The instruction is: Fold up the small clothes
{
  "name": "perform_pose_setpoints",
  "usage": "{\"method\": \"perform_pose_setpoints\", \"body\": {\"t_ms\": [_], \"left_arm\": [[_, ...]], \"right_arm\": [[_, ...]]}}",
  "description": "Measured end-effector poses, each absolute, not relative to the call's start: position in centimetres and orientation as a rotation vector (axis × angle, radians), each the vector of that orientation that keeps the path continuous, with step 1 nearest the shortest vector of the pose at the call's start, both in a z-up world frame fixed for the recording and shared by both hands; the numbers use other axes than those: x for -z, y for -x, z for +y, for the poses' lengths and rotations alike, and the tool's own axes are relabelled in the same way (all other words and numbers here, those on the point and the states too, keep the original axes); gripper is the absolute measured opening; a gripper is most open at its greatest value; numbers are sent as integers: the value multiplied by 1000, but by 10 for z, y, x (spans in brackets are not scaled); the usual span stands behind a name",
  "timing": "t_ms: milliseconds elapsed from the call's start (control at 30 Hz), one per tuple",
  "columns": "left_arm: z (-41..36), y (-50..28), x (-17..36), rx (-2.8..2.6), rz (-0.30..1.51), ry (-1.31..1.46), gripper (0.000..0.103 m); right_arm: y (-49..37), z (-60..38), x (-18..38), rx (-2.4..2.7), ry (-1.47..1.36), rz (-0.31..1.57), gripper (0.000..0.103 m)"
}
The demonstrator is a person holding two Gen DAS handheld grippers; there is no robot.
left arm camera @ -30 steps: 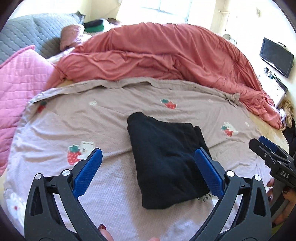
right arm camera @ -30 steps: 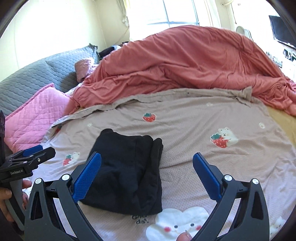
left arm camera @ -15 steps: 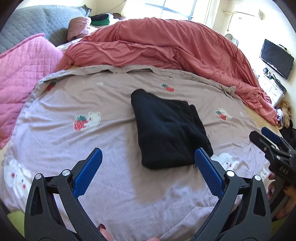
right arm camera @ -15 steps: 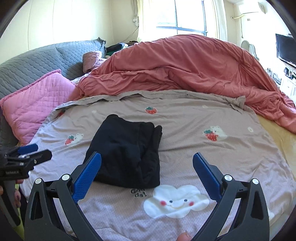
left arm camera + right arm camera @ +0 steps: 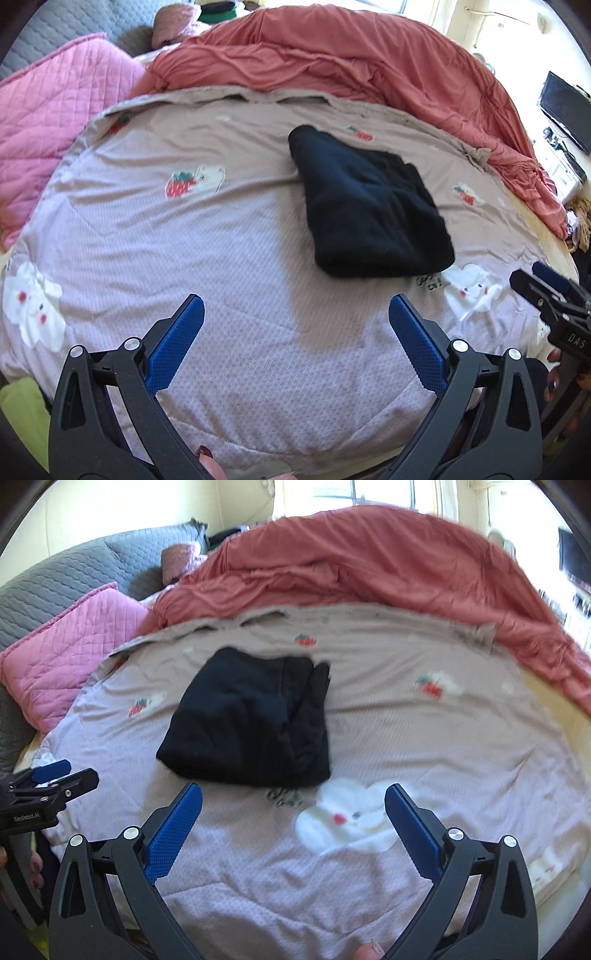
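A black garment [image 5: 369, 206] lies folded into a compact rectangle on the lilac patterned sheet [image 5: 221, 258]; it also shows in the right wrist view [image 5: 251, 720]. My left gripper [image 5: 295, 347] is open and empty, held back from the garment near the bed's front edge. My right gripper [image 5: 293, 830] is open and empty, also short of the garment, over a white cloud print [image 5: 351, 819]. Each gripper appears at the side of the other's view: the right one [image 5: 550, 295] and the left one [image 5: 48, 779].
A rumpled red duvet [image 5: 351, 66] is heaped across the back of the bed. A pink quilted pillow [image 5: 48, 122] and a grey padded headboard [image 5: 55, 579] are at the left. A TV [image 5: 565, 107] and clutter stand at the right.
Both grippers have drawn back from the folded garment toward the foot of the bed, so it looks farther away. The garment has not moved and both grippers stay open.
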State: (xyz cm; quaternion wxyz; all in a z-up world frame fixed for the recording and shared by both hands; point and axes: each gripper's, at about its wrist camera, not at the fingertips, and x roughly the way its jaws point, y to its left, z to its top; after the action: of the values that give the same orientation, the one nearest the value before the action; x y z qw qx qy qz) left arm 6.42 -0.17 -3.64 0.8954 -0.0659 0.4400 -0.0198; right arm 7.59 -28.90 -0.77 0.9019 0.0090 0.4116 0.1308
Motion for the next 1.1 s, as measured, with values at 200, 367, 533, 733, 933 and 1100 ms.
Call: {"method": "perform_pose_setpoints", "body": {"t_ms": [200, 367, 533, 733, 933, 1100], "left_arm": [[-1, -64, 37, 41, 917, 137, 94], [-3, -64, 38, 50, 924, 138, 94], [-4, -64, 39, 51, 932, 133, 94], [-2, -66, 39, 43, 934, 134, 94], [1, -65, 40, 38, 936, 141, 94], [0, -64, 38, 33, 929, 135, 94]], "right_arm": [[-77, -285, 17, -265, -35, 881, 99], [-76, -284, 14, -263, -22, 866, 99], [-76, -288, 10, -253, -22, 845, 99], [-76, -287, 8, -251, -11, 835, 99], [-75, -284, 9, -263, -4, 844, 99], [-75, -283, 10, -264, -2, 845, 99]]}}
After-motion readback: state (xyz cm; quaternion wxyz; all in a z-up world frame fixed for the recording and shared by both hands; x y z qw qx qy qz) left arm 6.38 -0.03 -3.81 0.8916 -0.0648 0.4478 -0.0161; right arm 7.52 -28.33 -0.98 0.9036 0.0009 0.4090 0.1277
